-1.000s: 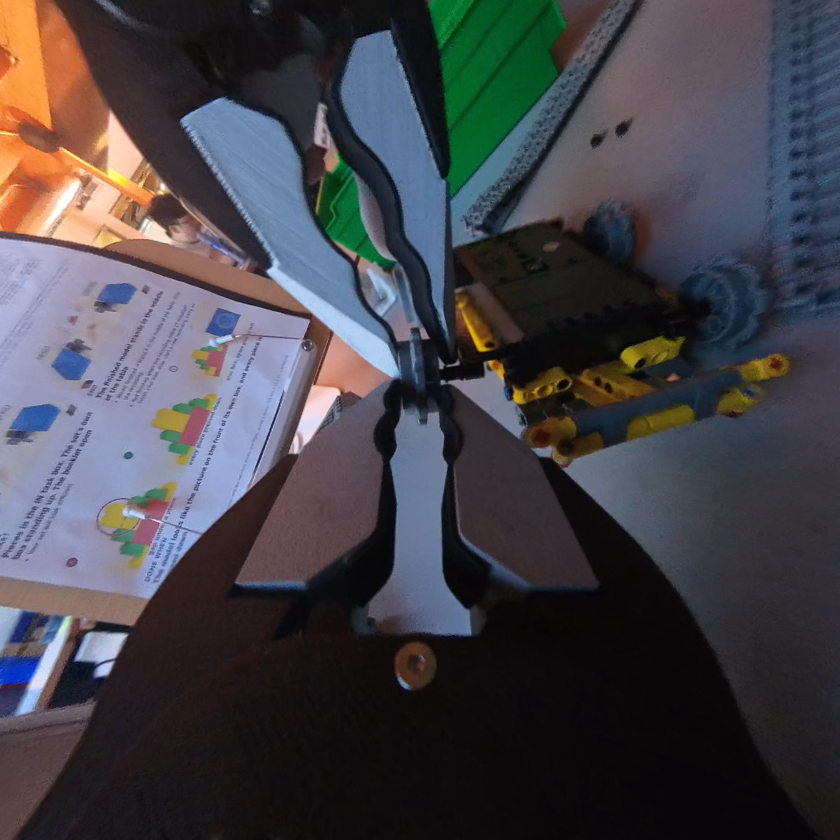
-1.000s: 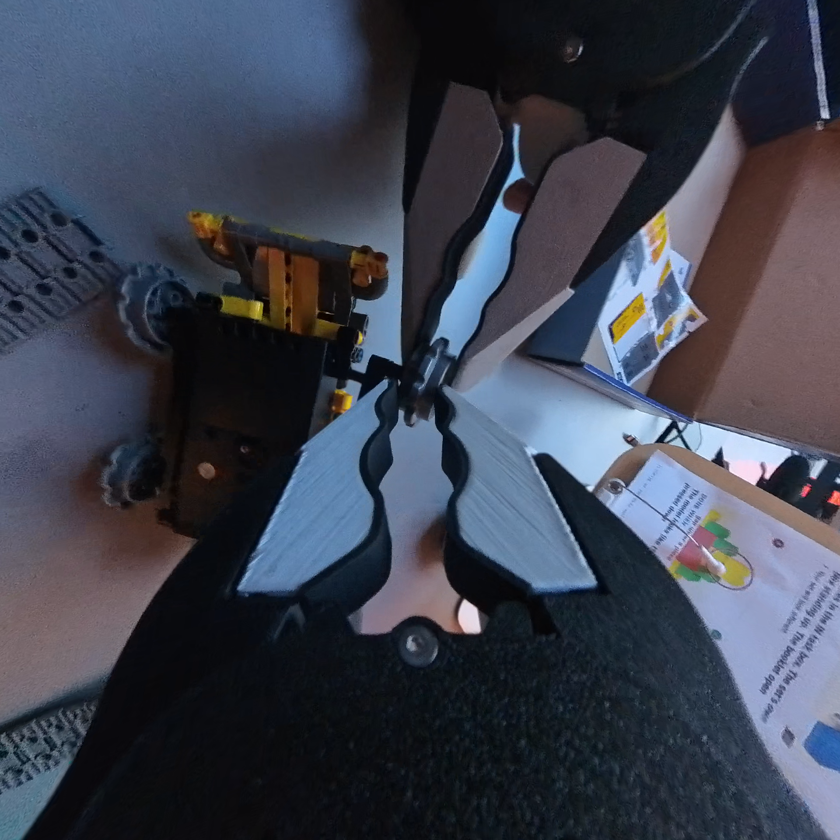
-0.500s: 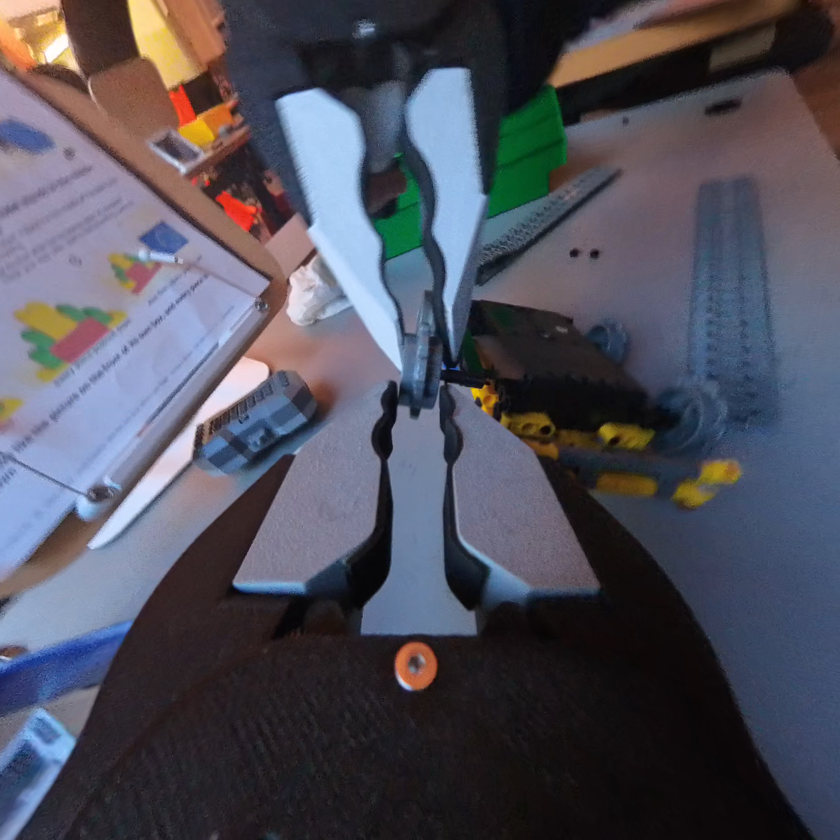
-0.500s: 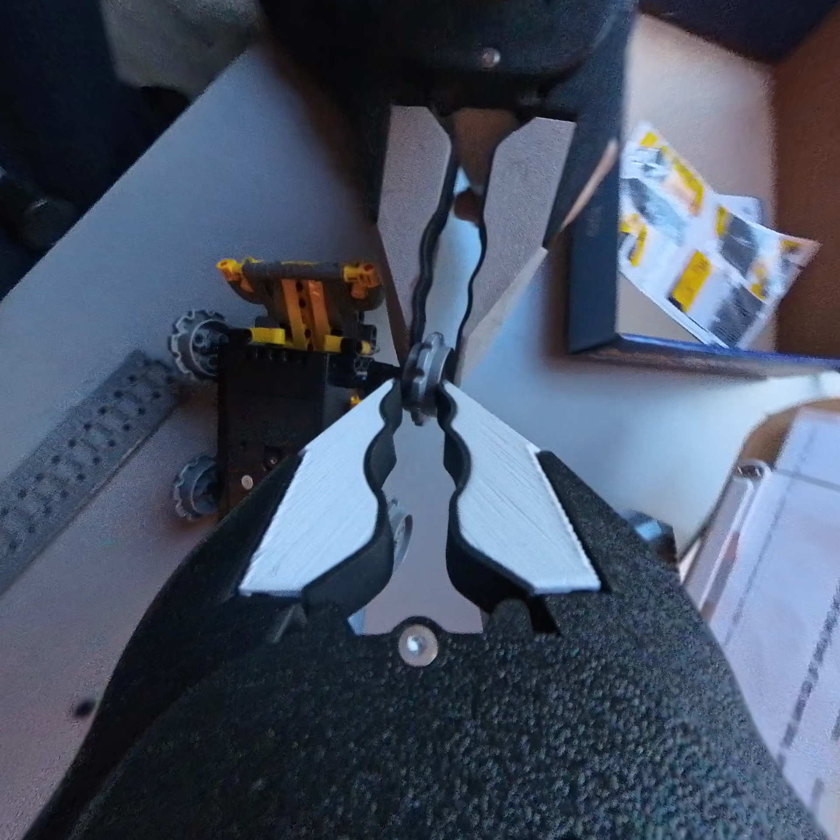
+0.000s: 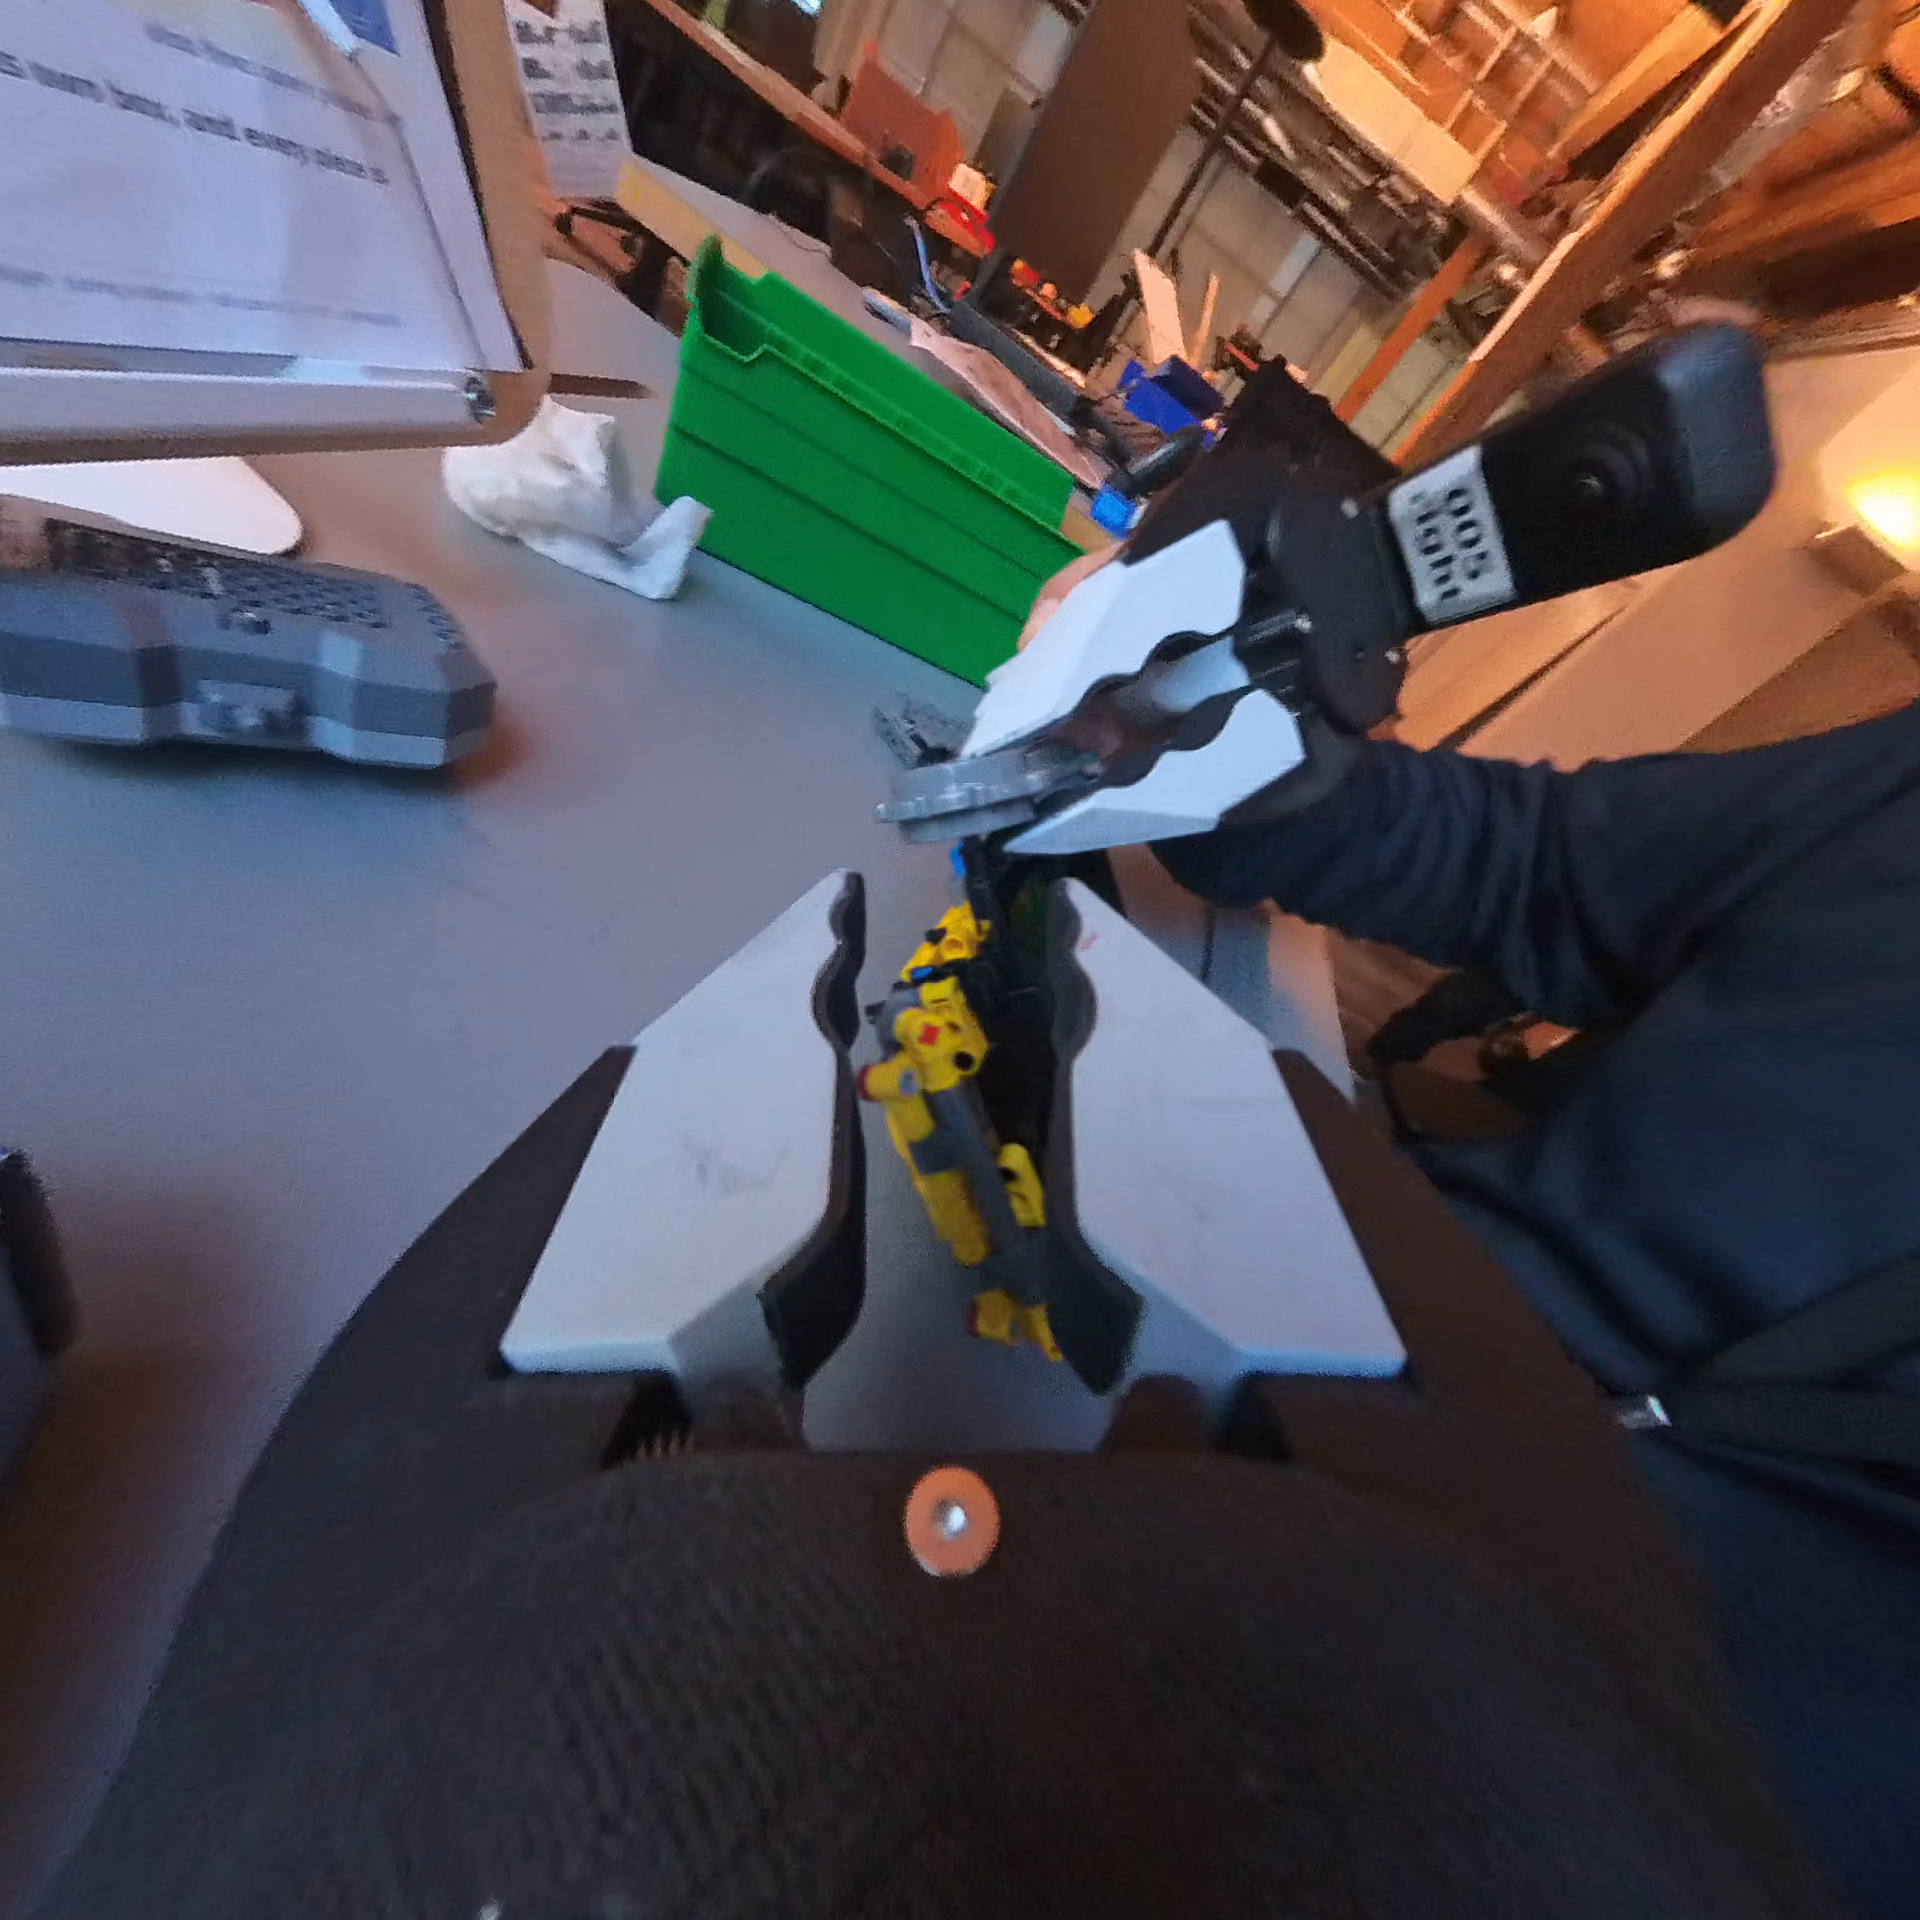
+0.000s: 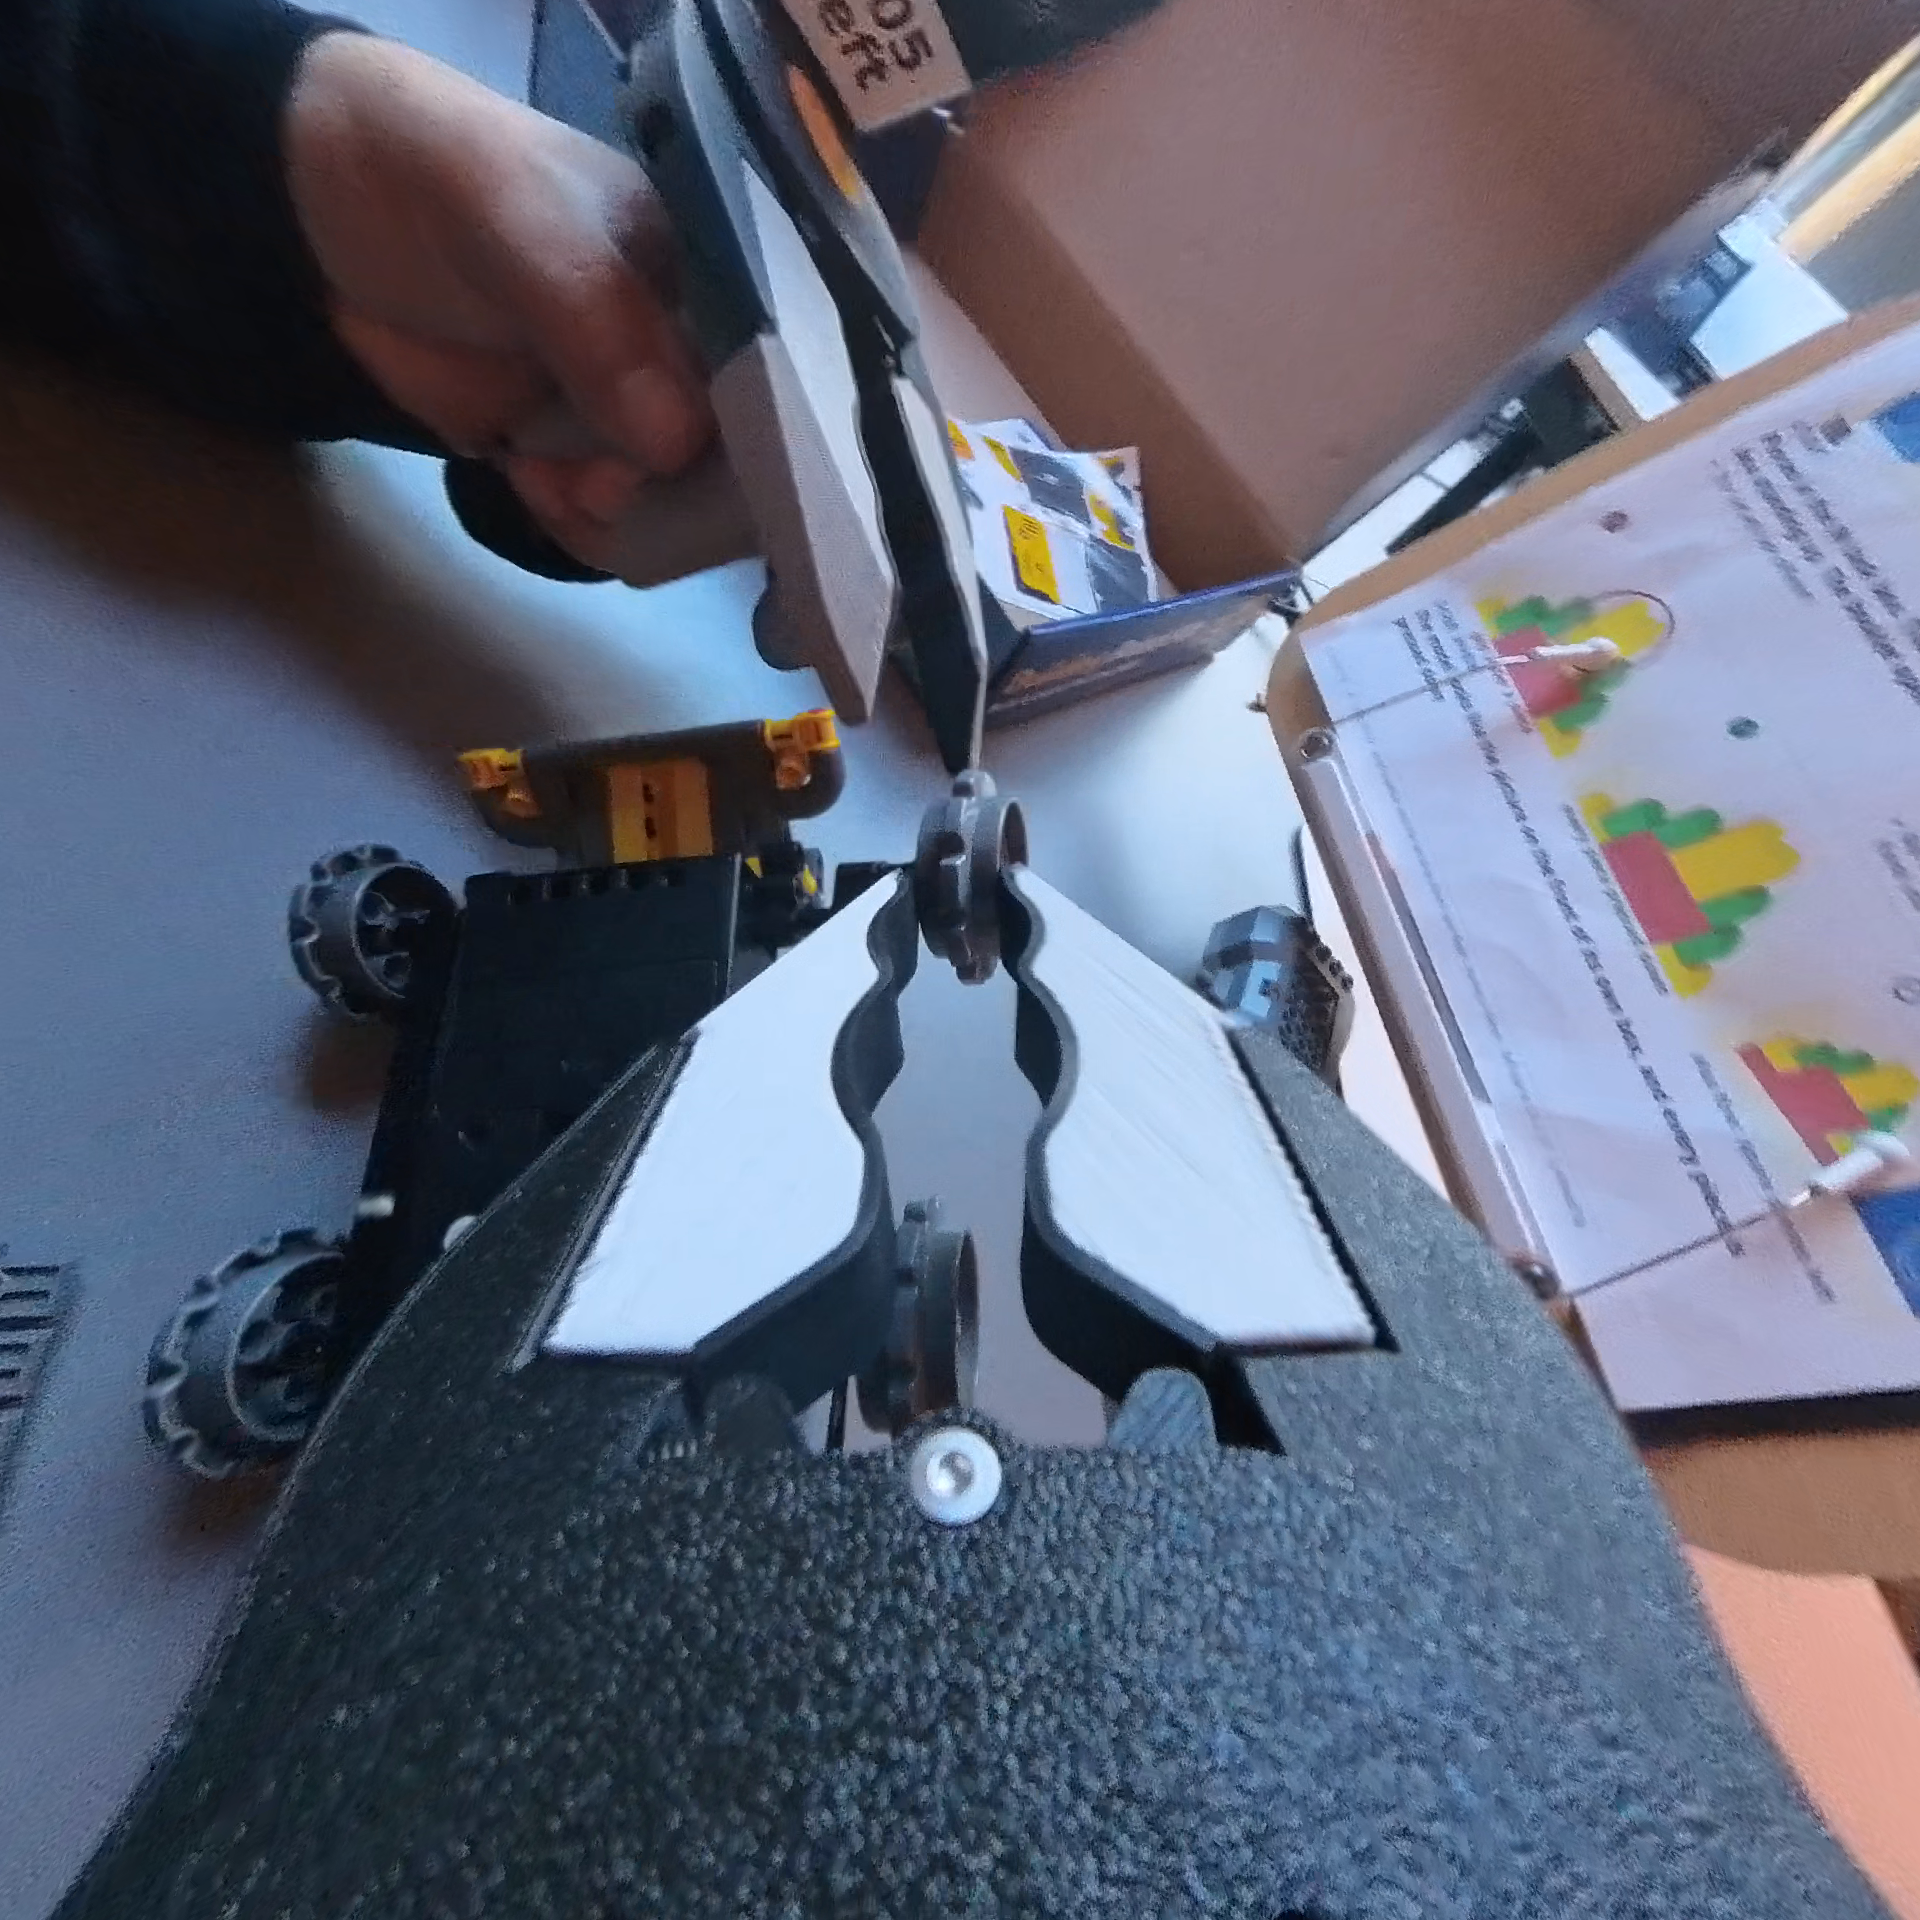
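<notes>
My right gripper [image 6: 961, 894] is shut on a small grey toothed wheel [image 6: 966, 894], right beside the corner of a black and yellow brick vehicle [image 6: 582, 987] that lies on the grey table [image 6: 156, 727]. In the left wrist view the right gripper [image 5: 987, 795] holds the wheel [image 5: 966, 795] flat, just above the vehicle's far end. My left gripper [image 5: 956, 888] is open and empty, and the vehicle [image 5: 956, 1122] shows through its gap. In the right wrist view the left gripper [image 6: 914, 717] hangs just above the wheel, held by a hand [image 6: 520, 343].
The vehicle carries two grey wheels [image 6: 364, 925] on its left side. A grey hub block [image 5: 239, 665], a green bin [image 5: 852, 499] and a white crumpled cloth [image 5: 571, 499] stand on the table. An instruction board [image 6: 1662, 831] stands at the right, a blue box [image 6: 1122, 644] behind. My left and right fingertips are right by each other. From either gripper's tips it is about 15 cm to the grey hub block [image 5: 239, 665]. It turns up in the right wrist view [image 6: 1245, 985] as well.
My left gripper let go of the grey wheel, opened and swung round to look along the vehicle. My right gripper still holds the wheel by the vehicle.
</notes>
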Available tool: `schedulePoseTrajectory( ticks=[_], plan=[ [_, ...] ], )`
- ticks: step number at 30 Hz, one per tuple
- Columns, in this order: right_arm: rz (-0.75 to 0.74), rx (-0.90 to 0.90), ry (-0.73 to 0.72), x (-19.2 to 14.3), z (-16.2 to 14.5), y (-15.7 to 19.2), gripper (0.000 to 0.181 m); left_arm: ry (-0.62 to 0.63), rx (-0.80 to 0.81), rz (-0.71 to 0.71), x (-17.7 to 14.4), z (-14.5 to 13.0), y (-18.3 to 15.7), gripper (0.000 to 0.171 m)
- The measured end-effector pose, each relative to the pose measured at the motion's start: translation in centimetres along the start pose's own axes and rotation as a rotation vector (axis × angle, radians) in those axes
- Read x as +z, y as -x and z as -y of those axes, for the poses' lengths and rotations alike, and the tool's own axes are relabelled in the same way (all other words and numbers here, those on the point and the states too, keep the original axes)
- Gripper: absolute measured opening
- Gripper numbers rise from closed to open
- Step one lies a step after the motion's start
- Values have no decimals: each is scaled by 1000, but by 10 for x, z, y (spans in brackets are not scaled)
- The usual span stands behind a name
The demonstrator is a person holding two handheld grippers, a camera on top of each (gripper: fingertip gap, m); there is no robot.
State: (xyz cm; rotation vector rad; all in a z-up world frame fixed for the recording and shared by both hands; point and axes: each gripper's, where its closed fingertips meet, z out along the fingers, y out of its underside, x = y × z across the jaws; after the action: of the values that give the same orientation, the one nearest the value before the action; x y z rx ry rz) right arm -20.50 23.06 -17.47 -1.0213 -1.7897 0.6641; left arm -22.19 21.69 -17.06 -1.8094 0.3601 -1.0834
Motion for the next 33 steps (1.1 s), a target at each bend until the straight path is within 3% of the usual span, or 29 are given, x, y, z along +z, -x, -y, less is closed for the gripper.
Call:
schedulePoseTrajectory(
  ticks=[3,8,12,17,26,33],
  plan=[
    [-12,36,-58,-4,4,0,12,23,-57,-59,8,-1,-4,33],
    [-28,95,-136,-5,5,-1,11,191,-43,-75,30,-24,-6,32],
    [0,103,-173,-5,8,2,11,162,-85,-157,40,-17,-16,29],
    [22,110,-154,-1,6,2,12,155,-72,-148,39,-19,-14,14],
    [-201,-63,-66,-4,10,-13,11,116,-53,-95,39,-11,-12,8],
    [-172,211,-86,-2,8,-24,11,83,-51,-62,37,-3,-8,9]
  ],
)
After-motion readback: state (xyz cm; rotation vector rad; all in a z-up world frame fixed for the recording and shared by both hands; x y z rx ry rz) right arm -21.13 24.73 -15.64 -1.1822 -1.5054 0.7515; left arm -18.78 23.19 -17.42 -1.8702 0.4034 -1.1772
